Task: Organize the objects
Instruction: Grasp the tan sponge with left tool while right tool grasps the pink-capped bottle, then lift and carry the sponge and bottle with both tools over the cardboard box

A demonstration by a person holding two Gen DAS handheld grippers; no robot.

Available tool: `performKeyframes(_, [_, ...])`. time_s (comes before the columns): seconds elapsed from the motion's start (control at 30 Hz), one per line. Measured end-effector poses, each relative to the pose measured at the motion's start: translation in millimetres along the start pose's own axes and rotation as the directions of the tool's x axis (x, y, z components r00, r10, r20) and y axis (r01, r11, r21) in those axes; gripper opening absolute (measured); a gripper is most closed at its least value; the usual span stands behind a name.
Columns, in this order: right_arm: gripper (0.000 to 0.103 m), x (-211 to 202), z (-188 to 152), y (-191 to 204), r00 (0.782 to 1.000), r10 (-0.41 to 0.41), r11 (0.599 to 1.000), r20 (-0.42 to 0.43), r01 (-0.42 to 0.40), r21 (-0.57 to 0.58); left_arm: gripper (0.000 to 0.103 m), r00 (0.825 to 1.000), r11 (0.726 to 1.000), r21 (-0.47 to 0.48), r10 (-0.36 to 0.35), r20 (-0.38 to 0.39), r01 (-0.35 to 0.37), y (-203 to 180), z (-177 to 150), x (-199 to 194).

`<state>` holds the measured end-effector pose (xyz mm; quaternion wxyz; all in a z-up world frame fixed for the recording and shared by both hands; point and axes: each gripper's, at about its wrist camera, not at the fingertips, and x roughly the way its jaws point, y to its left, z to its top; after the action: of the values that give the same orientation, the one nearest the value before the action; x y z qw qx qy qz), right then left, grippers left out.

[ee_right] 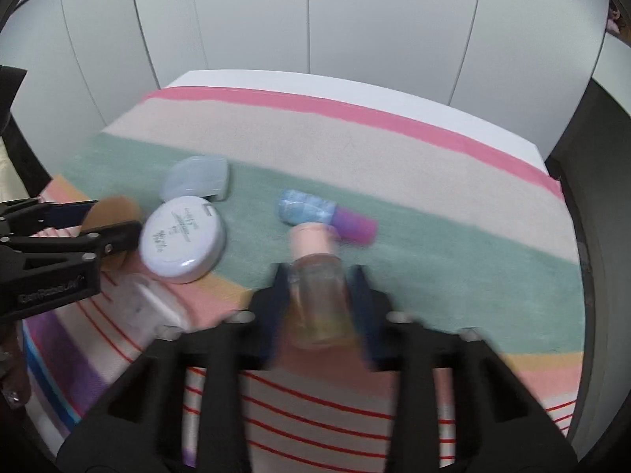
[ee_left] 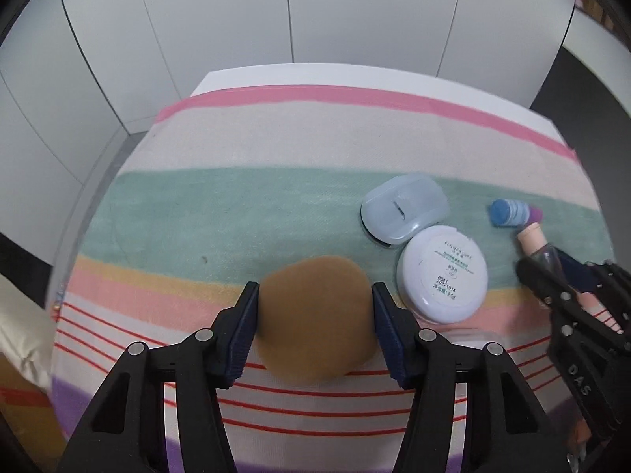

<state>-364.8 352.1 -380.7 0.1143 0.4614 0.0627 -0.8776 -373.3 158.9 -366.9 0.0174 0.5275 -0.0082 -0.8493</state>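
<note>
A tan round powder puff lies on the striped cloth, and my left gripper has a pad pressed against each of its sides. In the right wrist view the same puff shows between the left gripper's fingers. My right gripper is shut on a clear bottle with a peach cap; this view is blurred. From the left wrist view the right gripper and bottle sit at the far right.
A white round compact lies just right of the puff. A translucent case sits behind it, touching. A blue and purple tube lies just beyond the bottle's cap. The striped cloth ends near white wall panels.
</note>
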Motion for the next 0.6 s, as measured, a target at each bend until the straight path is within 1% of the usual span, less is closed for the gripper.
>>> performKeyframes(0.03, [0.029,-0.2,-0.6,0.1,1.0,-0.008,1.0,-0.002,0.008,0.002,0.05,1.0,1.0,0.001,0.005,0.003,-0.005,-1.3,-0.4,-0.8])
performKeyframes(0.27, [0.029,-4.1,-1.6,-6.1,1.0,-0.012,0.999,-0.014,0.012,0.033,0.037,0.998,0.996,0.063,0.053,0.043,-0.056,-14.1,-2.1,-11.0])
performKeyframes(0.33, [0.029,-8.5,-2.1,-7.8,1.0,-0.012,0.999,-0.017,0.013,0.04,0.031,0.998,0.996,0.069,0.05,0.046,-0.053,-10.3,0.9,-17.0])
performKeyframes(0.4, [0.029,-12.2,-3.1,-8.8,1.0,-0.01,0.999,-0.02,0.011,0.049,0.028,0.999,0.998,0.051,0.021,0.04,-0.023,-7.6,3.5,-22.1])
performKeyframes(0.47, [0.029,-15.7,-1.0,-9.7,1.0,-0.009,0.999,-0.019,0.01,0.053,0.027,0.999,0.999,0.039,0.01,0.038,-0.011,-6.9,5.2,-27.1])
performKeyframes(0.6, [0.029,-34.0,4.0,-9.5,1.0,-0.012,0.998,-0.007,0.012,0.068,0.023,0.998,0.999,0.039,0.014,0.064,-0.017,-7.8,10.5,-47.6])
